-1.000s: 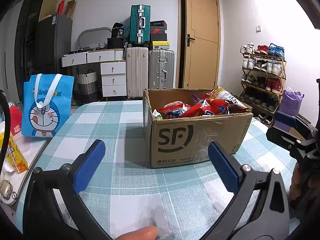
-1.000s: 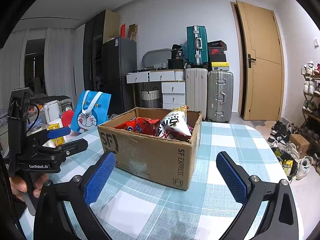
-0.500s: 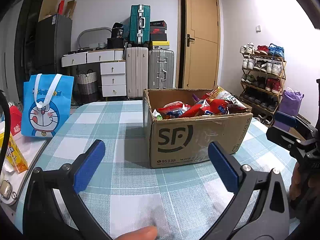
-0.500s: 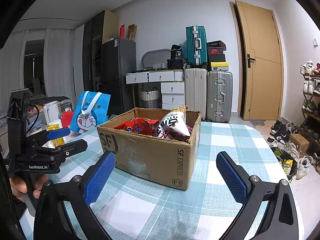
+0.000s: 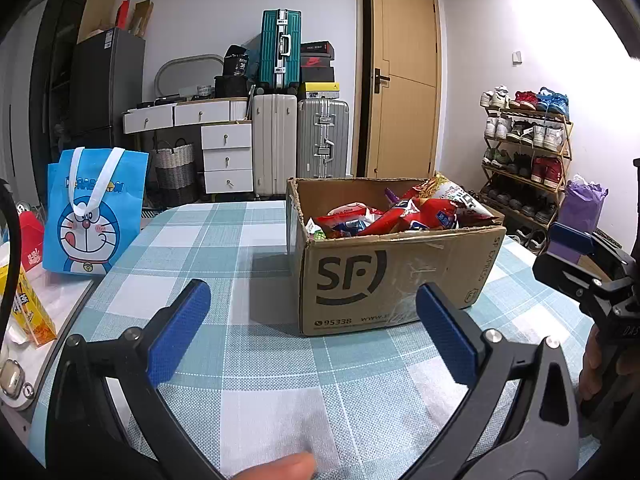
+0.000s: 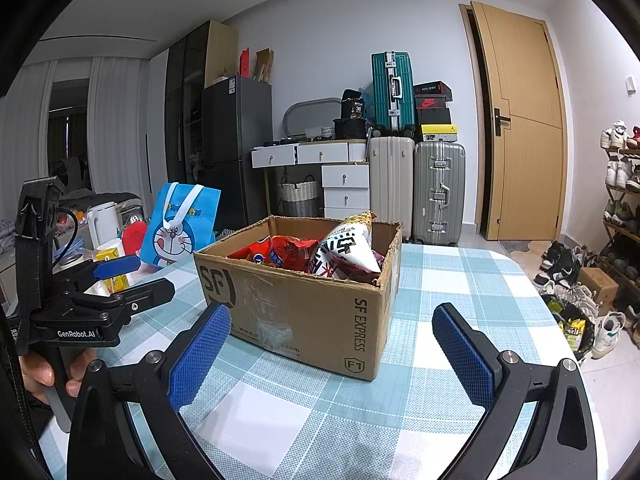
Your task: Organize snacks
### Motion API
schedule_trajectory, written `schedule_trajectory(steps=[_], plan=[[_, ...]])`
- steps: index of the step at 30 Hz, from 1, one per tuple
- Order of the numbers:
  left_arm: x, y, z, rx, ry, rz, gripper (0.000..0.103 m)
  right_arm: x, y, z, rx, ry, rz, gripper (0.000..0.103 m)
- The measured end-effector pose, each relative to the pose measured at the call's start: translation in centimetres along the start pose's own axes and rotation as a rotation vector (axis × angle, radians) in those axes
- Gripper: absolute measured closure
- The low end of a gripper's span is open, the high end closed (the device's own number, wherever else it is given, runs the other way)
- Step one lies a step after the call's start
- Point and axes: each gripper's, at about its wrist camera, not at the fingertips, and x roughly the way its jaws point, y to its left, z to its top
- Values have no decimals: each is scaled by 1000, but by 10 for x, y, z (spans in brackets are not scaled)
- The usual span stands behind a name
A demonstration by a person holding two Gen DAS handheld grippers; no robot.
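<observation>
A brown SF cardboard box (image 5: 392, 276) (image 6: 296, 304) stands open on the checked tablecloth, filled with snack bags: red packets (image 5: 404, 218) (image 6: 280, 254) and a white-and-black patterned bag (image 6: 348, 248) sticking up. My left gripper (image 5: 316, 328) is open, empty, hovering in front of the box's left front corner. My right gripper (image 6: 332, 352) is open too, empty, facing the box's near corner. Each gripper shows in the other's view: the right gripper (image 5: 576, 256) at the far right, the left gripper (image 6: 116, 276) at the left, held by a hand (image 6: 40, 372).
A blue Doraemon tote bag (image 5: 94, 216) stands at the table's left edge by a yellow drink carton (image 5: 30, 312) and a white kettle (image 6: 102, 222). Suitcases (image 5: 300, 140), drawers and a door are behind. A shoe rack (image 5: 524, 148) lines the right wall.
</observation>
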Motion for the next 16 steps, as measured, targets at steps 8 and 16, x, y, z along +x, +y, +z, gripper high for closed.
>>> schedule_trajectory(steps=[8,16], plan=[[0,0,0,-1,-1,0,0,0,0,0,0,0,0,0],[0,0,0,-2,-2,-1,0,0,0,0,0,0,0,0]])
